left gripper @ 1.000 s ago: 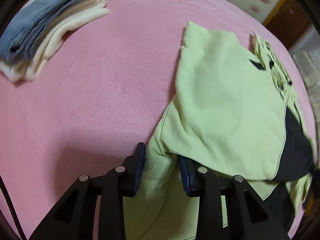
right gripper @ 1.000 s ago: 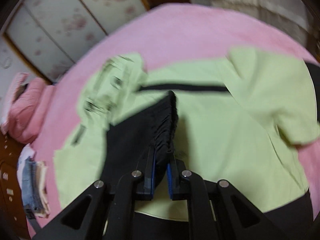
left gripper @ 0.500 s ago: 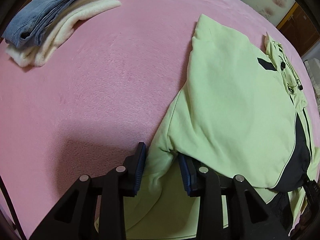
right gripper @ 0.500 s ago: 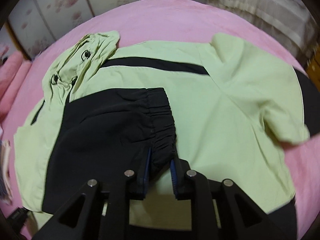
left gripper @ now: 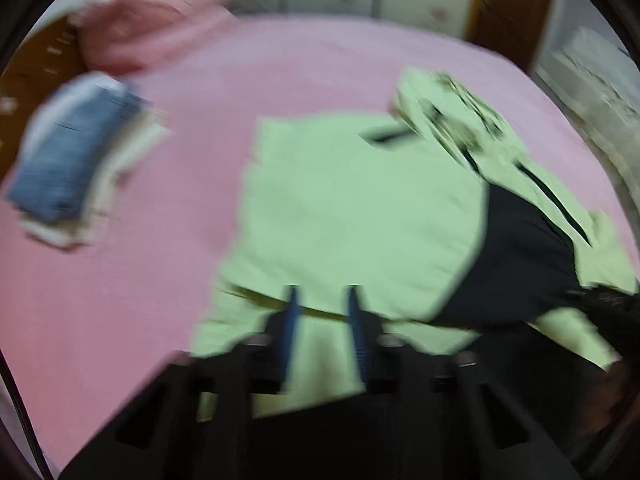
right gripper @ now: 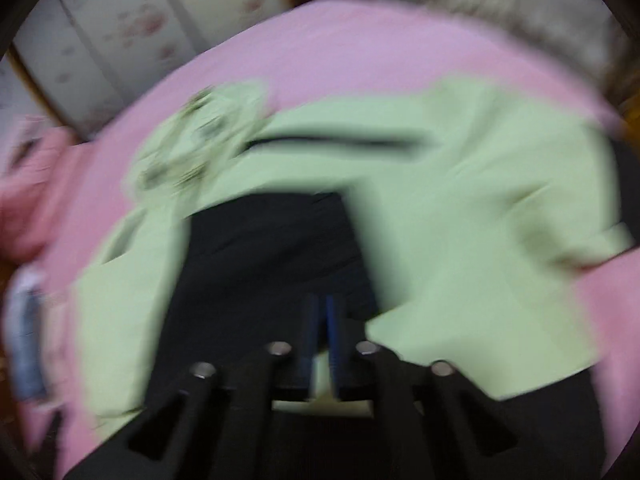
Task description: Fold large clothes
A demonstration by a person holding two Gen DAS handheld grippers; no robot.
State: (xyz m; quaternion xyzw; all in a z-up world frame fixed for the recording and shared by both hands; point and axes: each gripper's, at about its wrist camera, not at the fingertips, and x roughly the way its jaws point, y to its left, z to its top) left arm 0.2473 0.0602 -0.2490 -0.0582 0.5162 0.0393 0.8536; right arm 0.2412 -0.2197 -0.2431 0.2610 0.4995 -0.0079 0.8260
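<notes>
A light green jacket (left gripper: 352,216) with black panels (left gripper: 516,260) lies partly folded on the pink bed; it also shows in the right wrist view (right gripper: 472,216). Both frames are motion-blurred. My left gripper (left gripper: 322,300) hangs over the jacket's near edge with its jaws apart and nothing clearly between them. My right gripper (right gripper: 322,308) hovers at the near edge of the black sleeve (right gripper: 272,264), with its jaws almost together and no cloth clearly between them. The hood (right gripper: 200,140) lies at the far end.
The pink bedcover (left gripper: 160,264) spreads under everything. A stack of folded clothes with jeans on top (left gripper: 72,160) sits at the far left. A pink pillow (left gripper: 152,28) lies at the headboard. Floral sliding doors (right gripper: 120,28) stand behind the bed.
Both grippers have pulled back and up from the jacket. The left one has let go of the green sleeve; the right one has let go of the black cuff and closed.
</notes>
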